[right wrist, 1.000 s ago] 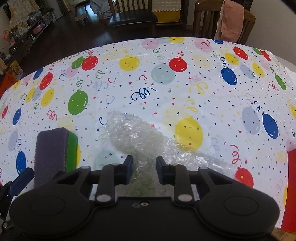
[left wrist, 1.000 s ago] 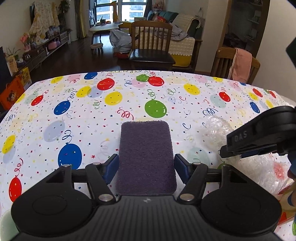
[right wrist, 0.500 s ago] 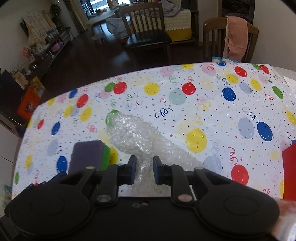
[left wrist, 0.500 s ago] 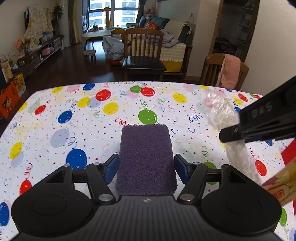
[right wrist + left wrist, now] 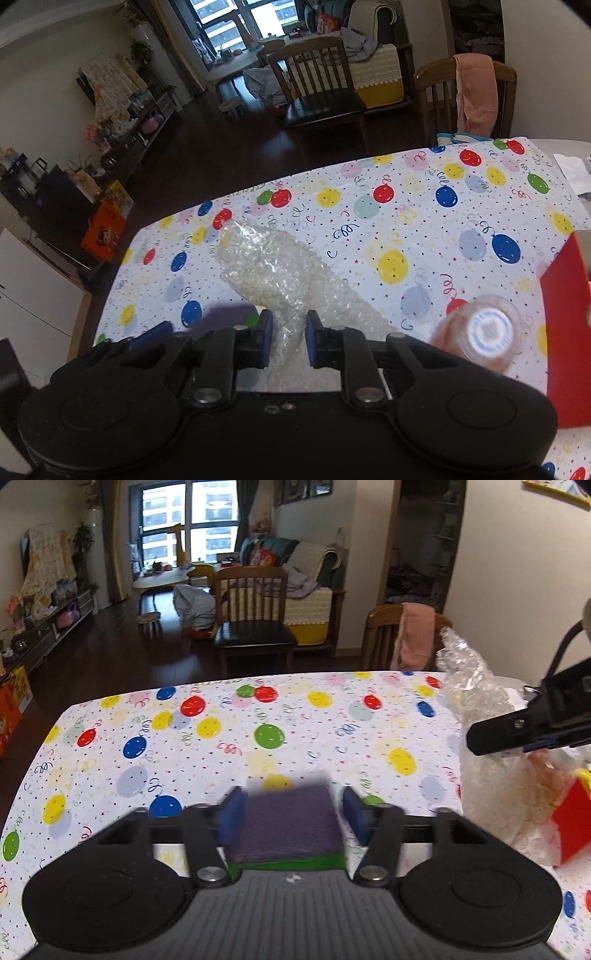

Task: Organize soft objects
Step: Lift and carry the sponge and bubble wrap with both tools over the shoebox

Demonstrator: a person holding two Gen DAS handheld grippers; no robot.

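Observation:
My left gripper [image 5: 291, 818] is shut on a purple and green sponge [image 5: 288, 825] and holds it above the balloon tablecloth [image 5: 221, 738]. My right gripper [image 5: 289, 341] is shut on a sheet of clear bubble wrap [image 5: 273, 269], which hangs forward from the jaws, lifted off the table. The right gripper [image 5: 524, 727] and the bubble wrap [image 5: 476, 709] also show at the right of the left wrist view. The sponge [image 5: 225, 315] shows blurred at the left of the right wrist view.
A red box [image 5: 565, 332] stands at the table's right side, with a pinkish round-lidded container [image 5: 484, 332] beside it. The red box [image 5: 572, 823] also shows in the left wrist view. Wooden chairs [image 5: 255, 616] stand beyond the far table edge.
Both grippers have risen higher above the table with their loads. The sponge has tilted so its green underside shows. The bubble wrap has moved up and to the right.

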